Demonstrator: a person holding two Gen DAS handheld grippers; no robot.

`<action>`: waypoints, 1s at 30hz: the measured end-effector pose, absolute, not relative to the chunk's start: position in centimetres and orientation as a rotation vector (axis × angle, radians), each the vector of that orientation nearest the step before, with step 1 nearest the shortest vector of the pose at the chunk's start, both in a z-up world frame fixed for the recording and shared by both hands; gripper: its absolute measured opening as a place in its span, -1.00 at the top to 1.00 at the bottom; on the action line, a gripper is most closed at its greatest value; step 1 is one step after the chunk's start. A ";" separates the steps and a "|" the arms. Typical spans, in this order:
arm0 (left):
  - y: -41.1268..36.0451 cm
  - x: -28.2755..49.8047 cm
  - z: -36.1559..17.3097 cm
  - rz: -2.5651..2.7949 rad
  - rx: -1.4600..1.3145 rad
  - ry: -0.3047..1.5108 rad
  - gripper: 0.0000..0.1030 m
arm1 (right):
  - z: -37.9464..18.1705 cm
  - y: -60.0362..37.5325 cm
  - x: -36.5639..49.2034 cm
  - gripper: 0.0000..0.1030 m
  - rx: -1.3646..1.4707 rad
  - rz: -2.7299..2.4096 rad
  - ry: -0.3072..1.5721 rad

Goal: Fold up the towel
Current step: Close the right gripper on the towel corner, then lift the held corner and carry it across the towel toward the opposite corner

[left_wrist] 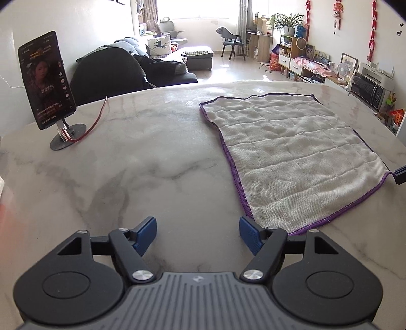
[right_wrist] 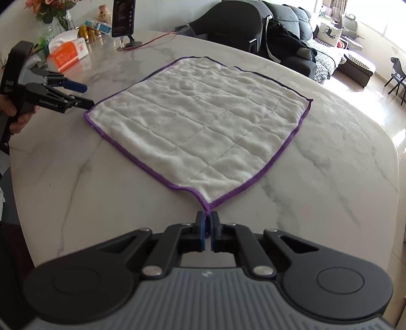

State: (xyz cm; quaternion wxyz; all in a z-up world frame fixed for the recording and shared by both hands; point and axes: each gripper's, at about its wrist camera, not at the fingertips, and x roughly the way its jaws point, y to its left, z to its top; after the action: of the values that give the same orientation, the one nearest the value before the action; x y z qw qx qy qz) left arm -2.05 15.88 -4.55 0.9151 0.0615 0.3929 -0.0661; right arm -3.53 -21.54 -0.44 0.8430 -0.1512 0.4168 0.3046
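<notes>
Now the white quilted towel with purple stitched edging (right_wrist: pixel 200 124) lies spread flat on the grey-veined marble table (right_wrist: pixel 330 177). Right gripper (right_wrist: pixel 207 228) pinches its near corner, fingers closed on the hem. Left gripper (left_wrist: pixel 197 234) gapes wide beside another corner, holding nothing. Beyond stand a lit phone on a round stand (left_wrist: pixel 47 81) and an orange tissue box (right_wrist: pixel 67 54), its print unreadable.

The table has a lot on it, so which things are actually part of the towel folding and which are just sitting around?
Part of the job:
- towel, spread flat
- right gripper, shut on the towel's near corner
- left gripper, open, beside another corner

Just lying about:
- phone on a stand
- red cable
- orange tissue box
- flowers in a vase
</notes>
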 end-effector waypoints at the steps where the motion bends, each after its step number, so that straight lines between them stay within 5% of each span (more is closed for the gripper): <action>1: 15.8 -2.1 -4.4 -0.126 0.130 0.807 -0.41 | -0.2 -21.4 -3.5 0.93 -0.325 0.642 0.876; 30: 12.4 -3.7 -2.3 -0.197 0.131 0.755 -0.41 | 4.9 -12.6 2.8 0.93 -0.397 0.710 0.707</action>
State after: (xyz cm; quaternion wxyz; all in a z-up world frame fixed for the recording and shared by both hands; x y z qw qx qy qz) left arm -3.70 12.41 -2.30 0.9227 0.0639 0.3679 -0.0962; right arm 2.84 -12.56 4.92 0.8583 -0.1890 0.3365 0.3382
